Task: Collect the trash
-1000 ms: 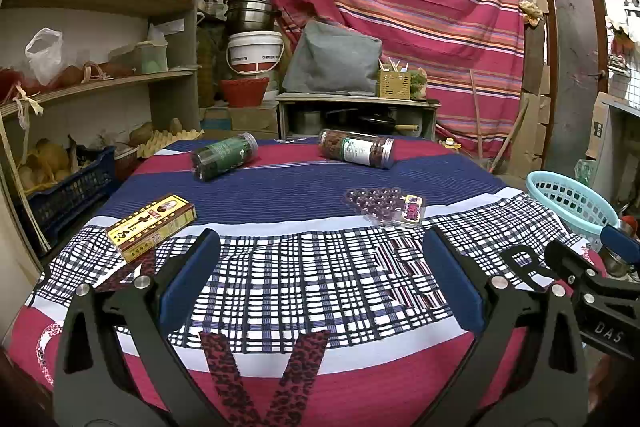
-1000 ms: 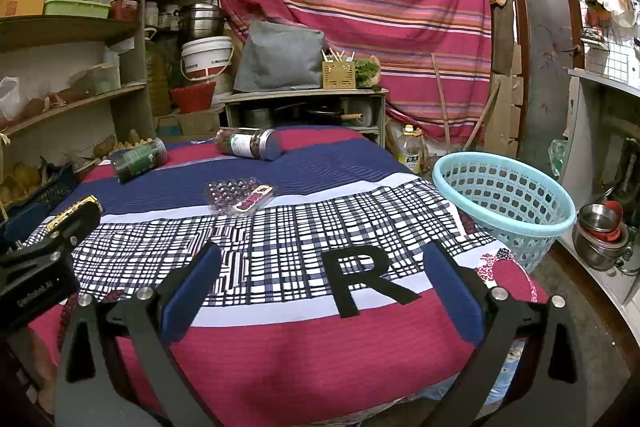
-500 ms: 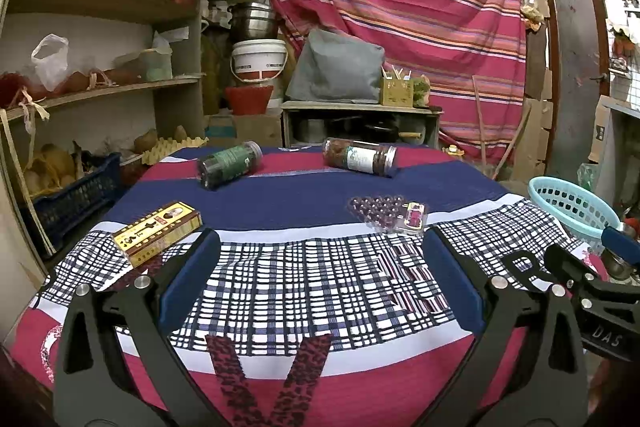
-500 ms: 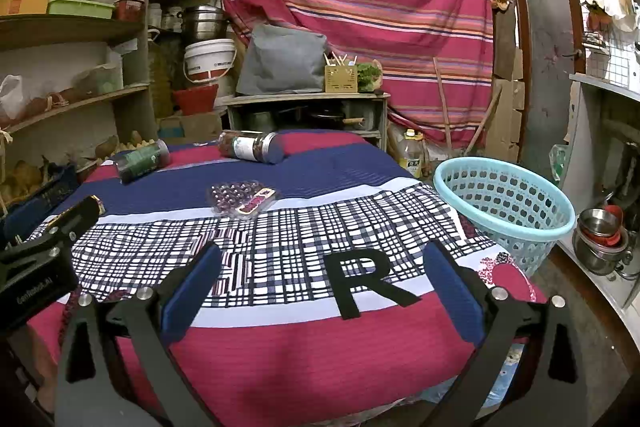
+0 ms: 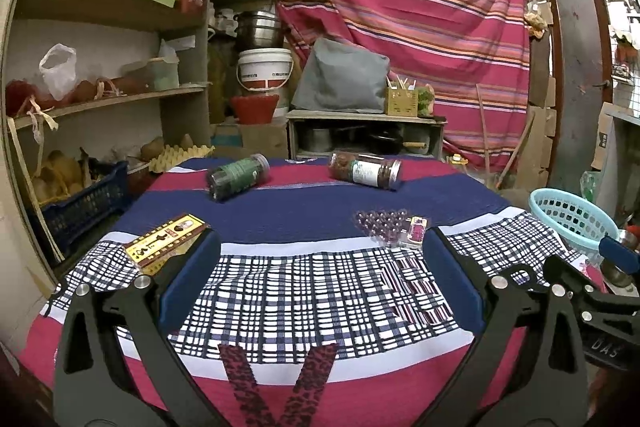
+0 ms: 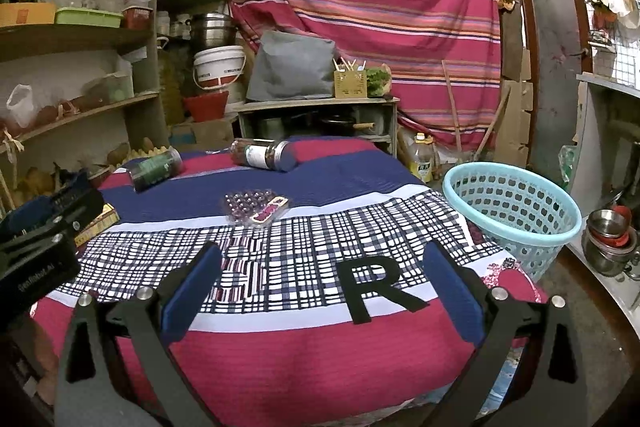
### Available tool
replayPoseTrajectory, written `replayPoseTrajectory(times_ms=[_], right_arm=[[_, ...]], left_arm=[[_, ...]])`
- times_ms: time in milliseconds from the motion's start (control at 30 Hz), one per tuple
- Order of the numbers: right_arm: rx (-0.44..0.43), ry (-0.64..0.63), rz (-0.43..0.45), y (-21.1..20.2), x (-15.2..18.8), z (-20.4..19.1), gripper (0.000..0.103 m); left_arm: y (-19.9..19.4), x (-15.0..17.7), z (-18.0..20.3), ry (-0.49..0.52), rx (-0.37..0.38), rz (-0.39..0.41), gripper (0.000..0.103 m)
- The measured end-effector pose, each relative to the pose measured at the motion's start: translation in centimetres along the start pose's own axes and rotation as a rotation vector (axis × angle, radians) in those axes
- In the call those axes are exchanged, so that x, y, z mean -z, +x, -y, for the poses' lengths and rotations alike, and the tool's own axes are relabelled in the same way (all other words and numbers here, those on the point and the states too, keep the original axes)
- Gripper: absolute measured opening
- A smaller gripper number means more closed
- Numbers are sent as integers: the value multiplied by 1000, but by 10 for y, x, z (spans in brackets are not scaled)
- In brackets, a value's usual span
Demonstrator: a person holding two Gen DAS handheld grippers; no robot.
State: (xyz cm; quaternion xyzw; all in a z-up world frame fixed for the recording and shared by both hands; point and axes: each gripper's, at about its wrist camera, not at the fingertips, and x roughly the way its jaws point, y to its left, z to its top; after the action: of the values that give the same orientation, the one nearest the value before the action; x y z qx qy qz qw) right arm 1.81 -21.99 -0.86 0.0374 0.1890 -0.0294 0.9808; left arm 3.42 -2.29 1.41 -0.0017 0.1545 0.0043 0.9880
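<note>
On the cloth-covered table lie a green-label jar point(image 5: 237, 177) point(image 6: 156, 169) on its side, a brown jar point(image 5: 366, 170) point(image 6: 264, 155) on its side, a clear blister pack point(image 5: 390, 227) point(image 6: 256, 207) and a yellow box point(image 5: 166, 242) point(image 6: 96, 223). A light blue basket point(image 6: 516, 211) point(image 5: 572, 219) stands off the table's right edge. My left gripper point(image 5: 320, 279) hangs open above the near checked part of the cloth, holding nothing. My right gripper point(image 6: 320, 287) is open too, over the black letter R point(image 6: 376, 283), empty.
Wooden shelves point(image 5: 100, 99) with bags, boxes and a blue crate point(image 5: 84, 203) line the left side. Behind the table stand a low cabinet point(image 5: 366, 135), a bucket and a striped curtain point(image 5: 400, 7). Metal bowls point(image 6: 608, 239) sit on the floor at right.
Both grippers have risen and tilted up slightly, so the table and its objects sit lower in both views. Nothing on the table has moved, and both stay open.
</note>
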Motion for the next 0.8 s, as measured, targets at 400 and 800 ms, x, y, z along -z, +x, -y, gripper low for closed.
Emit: replayPoseTrajectory(times_ms=[400,800], right_arm=[[3,-18,18,-5,-3,2,98],[-6,-39,30,-9,-6,1,98]], left_arm=[[-9,-1,0,4,-9,7,98],[-15,0,-2,8,-27,14,98]])
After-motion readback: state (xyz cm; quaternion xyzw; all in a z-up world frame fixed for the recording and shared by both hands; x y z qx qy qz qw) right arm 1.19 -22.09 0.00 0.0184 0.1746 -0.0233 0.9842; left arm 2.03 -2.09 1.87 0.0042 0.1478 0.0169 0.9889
